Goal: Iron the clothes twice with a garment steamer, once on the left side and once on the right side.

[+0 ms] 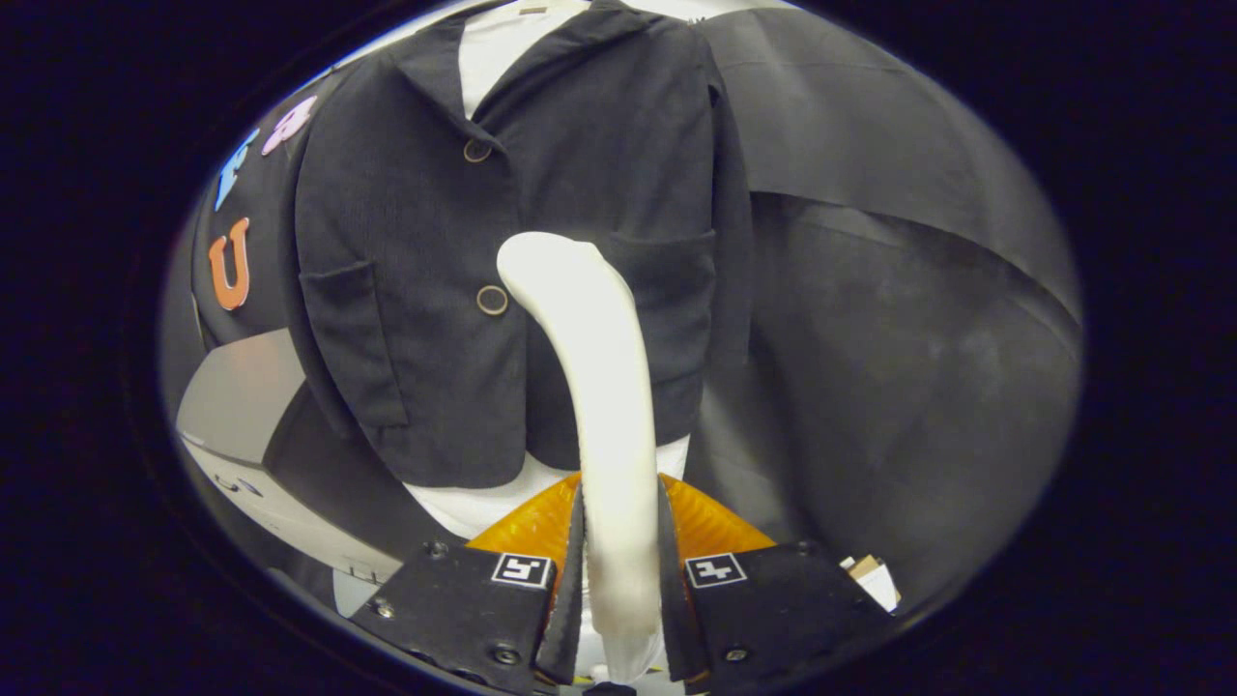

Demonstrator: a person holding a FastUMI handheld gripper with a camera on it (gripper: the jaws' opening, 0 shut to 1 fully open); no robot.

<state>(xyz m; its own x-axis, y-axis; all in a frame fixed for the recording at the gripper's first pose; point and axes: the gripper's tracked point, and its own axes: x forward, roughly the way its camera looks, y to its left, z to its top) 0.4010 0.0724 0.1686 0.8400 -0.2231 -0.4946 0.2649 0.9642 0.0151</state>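
A dark jacket [541, 222] with two round buttons hangs upright ahead of me over a white shirt [493, 53]. My gripper [620, 570] is shut on the handle of a white garment steamer [604, 387], both fingers pressing its sides. The steamer rises from between the fingers and curves left at its top, where its head lies against the jacket's front near the lower button [492, 300], just right of the jacket's opening. The steamer's front face is turned away from me.
Black cloth [899, 319] hangs to the right of the jacket. A grey-white box or table corner [242, 406] stands low on the left. A small cardboard piece [870, 575] lies beside the right finger.
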